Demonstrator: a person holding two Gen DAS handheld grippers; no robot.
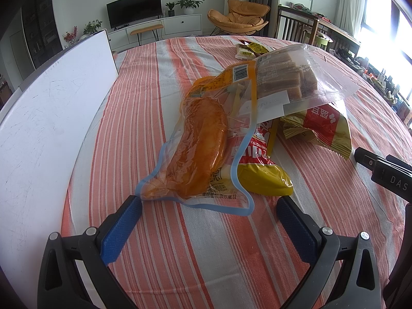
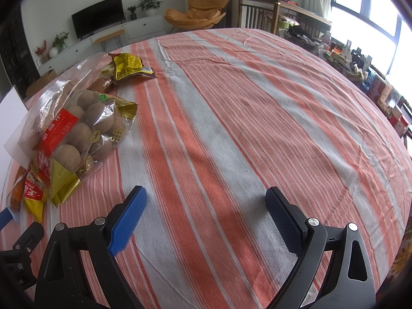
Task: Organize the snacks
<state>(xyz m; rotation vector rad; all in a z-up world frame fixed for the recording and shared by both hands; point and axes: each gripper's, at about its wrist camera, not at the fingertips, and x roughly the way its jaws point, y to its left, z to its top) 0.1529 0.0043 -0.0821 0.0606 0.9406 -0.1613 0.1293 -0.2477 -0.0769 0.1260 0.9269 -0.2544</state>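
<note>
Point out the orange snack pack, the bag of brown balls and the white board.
orange snack pack (image 1: 198,144), left wrist view, on the orange food inside the clear wrap.
bag of brown balls (image 2: 77,128), right wrist view, on a ball near the bag's middle.
white board (image 1: 51,118), left wrist view, on its bare face.

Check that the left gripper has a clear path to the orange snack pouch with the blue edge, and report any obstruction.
Nothing visible blocks it. The left gripper is open, and only bare striped tablecloth lies between its fingertips and the near edge of the orange snack pouch. The other snack bags sit behind or under the pouch.
</note>
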